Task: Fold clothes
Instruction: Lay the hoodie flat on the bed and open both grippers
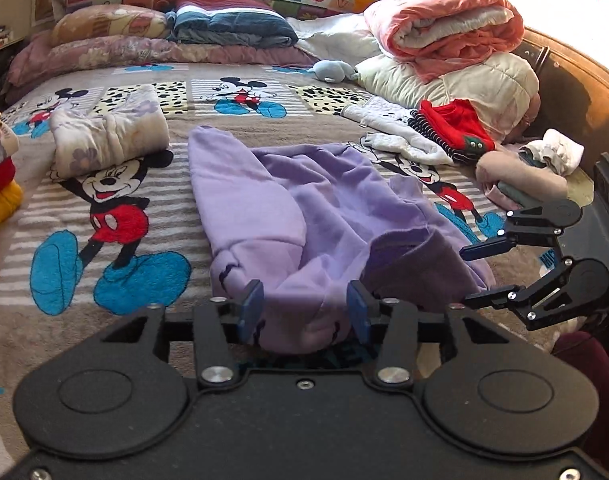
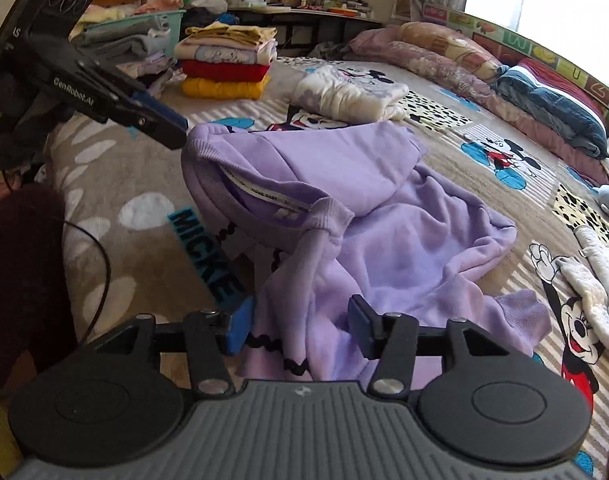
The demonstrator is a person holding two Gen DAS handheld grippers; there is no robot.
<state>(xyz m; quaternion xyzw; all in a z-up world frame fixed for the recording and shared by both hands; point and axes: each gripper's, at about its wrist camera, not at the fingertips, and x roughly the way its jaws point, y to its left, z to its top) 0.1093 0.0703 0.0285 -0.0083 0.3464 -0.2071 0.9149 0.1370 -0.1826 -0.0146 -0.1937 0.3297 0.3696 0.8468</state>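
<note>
One bed (image 1: pixel 104 272) fills both views, its blanket printed with cartoon mice, and the lilac sweatshirt (image 1: pixel 304 208) lies rumpled across the middle of it. In the left wrist view the garment runs from the centre of the frame down to the bottom centre, where a bunched fold sits between the two blue pads of the left tongs (image 1: pixel 304 308); the pads stand apart with cloth in the gap, not pressed onto it. In the right wrist view the sweatshirt spreads from the centre toward the lower middle, its ribbed collar (image 2: pixel 324 208) and inner label turned up, and its near edge lies between the parted pads of the right tongs (image 2: pixel 300 326), which are released. At the upper right of the left view are rolled quilts (image 1: pixel 448 36); a folded floral garment (image 1: pixel 108 132) sits at upper left. A stack of folded clothes (image 2: pixel 228 60) stands at the upper left of the right view. A small red garment (image 1: pixel 456 124) lies at the right of the left view.
</note>
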